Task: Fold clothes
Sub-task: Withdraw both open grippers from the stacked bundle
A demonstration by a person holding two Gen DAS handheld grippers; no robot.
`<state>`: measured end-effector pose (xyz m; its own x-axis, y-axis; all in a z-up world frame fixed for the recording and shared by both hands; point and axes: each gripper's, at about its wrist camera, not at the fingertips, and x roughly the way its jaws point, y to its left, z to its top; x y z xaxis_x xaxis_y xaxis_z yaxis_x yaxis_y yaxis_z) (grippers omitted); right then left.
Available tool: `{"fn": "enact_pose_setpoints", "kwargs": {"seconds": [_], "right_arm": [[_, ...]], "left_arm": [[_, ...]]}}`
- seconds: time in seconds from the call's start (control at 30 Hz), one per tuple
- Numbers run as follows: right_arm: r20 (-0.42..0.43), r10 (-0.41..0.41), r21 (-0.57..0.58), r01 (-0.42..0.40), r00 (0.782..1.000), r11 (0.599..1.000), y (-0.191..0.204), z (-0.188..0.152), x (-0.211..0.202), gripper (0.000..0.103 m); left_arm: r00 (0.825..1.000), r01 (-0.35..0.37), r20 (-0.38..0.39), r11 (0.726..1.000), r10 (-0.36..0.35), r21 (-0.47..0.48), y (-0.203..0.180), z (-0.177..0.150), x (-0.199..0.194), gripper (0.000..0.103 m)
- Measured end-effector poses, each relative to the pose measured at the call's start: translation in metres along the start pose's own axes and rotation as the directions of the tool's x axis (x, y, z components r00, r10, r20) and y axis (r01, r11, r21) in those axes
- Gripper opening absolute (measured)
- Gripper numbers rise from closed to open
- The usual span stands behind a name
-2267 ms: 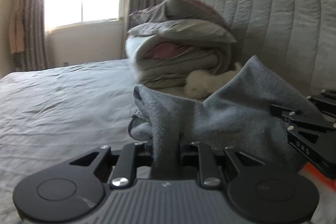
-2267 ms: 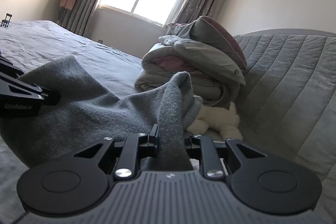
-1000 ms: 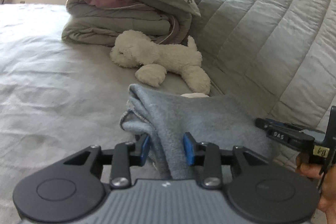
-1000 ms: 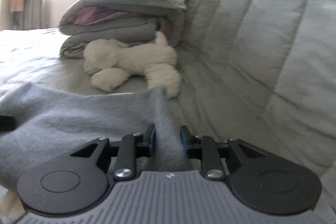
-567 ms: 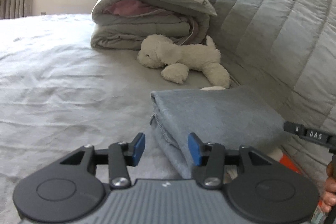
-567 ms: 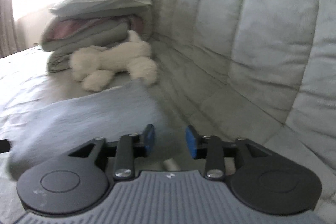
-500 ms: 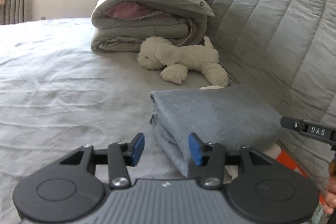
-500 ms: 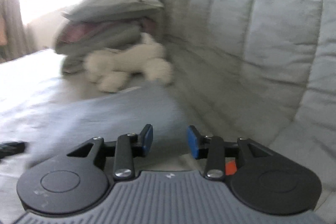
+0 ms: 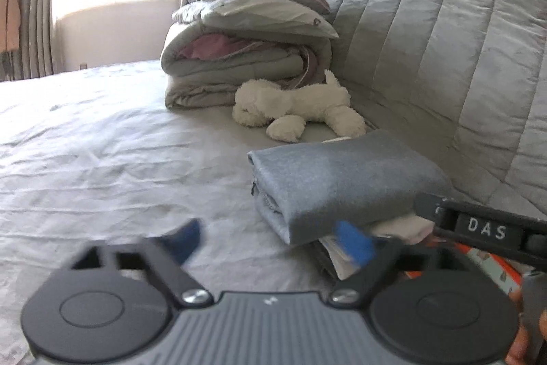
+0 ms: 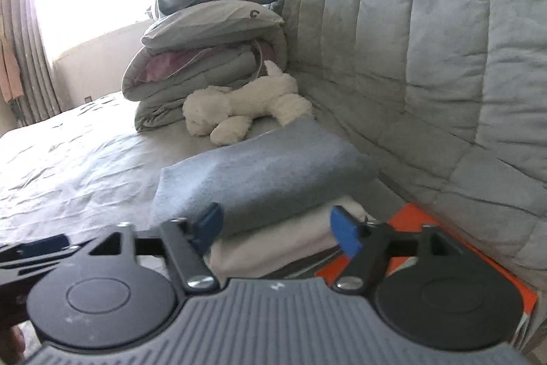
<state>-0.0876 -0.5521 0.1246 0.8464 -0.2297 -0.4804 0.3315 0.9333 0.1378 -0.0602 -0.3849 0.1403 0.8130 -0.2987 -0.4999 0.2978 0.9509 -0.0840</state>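
Observation:
A folded grey fleece garment (image 9: 342, 180) lies on top of a small stack of folded clothes on the bed, close to the quilted headboard. In the right wrist view the same grey garment (image 10: 259, 173) rests on a white folded piece (image 10: 273, 248). My left gripper (image 9: 270, 242) hovers just in front of the stack's left corner, its jaws opening wide, nothing pressed between the blue pads. My right gripper (image 10: 277, 226) sits in front of the stack's right side, jaws opening too, the garment beyond its pads and not gripped. The right gripper (image 9: 485, 231) also shows at the left wrist view's right edge.
A white plush dog (image 9: 297, 105) lies behind the stack, and a pile of folded duvets and pillows (image 9: 246, 50) stands farther back. An orange item (image 10: 424, 248) lies under the stack's right side. The grey bed sheet (image 9: 102, 153) stretches away to the left toward the window.
Both grippers have let go of the grey garment and opened wide. Both have pulled back from it, and the garment now lies folded on the stack.

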Motion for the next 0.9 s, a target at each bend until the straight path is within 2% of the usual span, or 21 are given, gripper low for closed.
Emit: {"fn": "enact_pose_setpoints", "kwargs": {"seconds": [0.03, 0.07, 0.2, 0.33, 0.5, 0.7, 0.9], "right_arm": [[0.004, 0.0, 0.016, 0.0, 1.0, 1.0, -0.004, -0.003, 0.001, 0.102], [0.007, -0.001, 0.033, 0.001, 1.0, 0.999, -0.008, -0.006, 0.003, 0.103], [-0.031, -0.033, 0.068, 0.035, 0.999, 0.997, -0.018, -0.014, 0.01, 0.103], [-0.023, -0.027, 0.095, 0.029, 0.999, 0.995, -0.021, -0.014, 0.009, 0.103], [0.001, -0.077, 0.056, 0.077, 0.997, 0.995, -0.018, -0.013, 0.004, 0.103], [-0.017, -0.045, 0.048, 0.045, 0.999, 0.998, -0.021, -0.017, 0.005, 0.103], [-0.025, -0.069, 0.072, 0.07, 0.997, 0.995, -0.024, -0.02, 0.007, 0.103]], "left_arm": [[1.0, -0.013, 0.017, 1.0, 0.013, 0.009, -0.001, -0.003, -0.001, 0.102], [1.0, -0.015, 0.024, 1.0, 0.014, 0.018, -0.003, -0.006, -0.002, 0.102], [1.0, -0.005, 0.006, 1.0, 0.005, 0.007, -0.008, -0.012, 0.0, 0.102], [0.999, -0.036, 0.009, 0.999, 0.036, 0.008, -0.01, -0.013, 0.003, 0.102], [0.999, -0.046, -0.006, 0.999, 0.046, -0.005, -0.008, -0.012, 0.008, 0.102], [0.999, -0.029, -0.018, 1.0, 0.029, -0.012, -0.01, -0.013, 0.011, 0.102], [0.999, -0.019, -0.03, 1.0, 0.02, 0.012, -0.014, -0.015, 0.013, 0.102]]}}
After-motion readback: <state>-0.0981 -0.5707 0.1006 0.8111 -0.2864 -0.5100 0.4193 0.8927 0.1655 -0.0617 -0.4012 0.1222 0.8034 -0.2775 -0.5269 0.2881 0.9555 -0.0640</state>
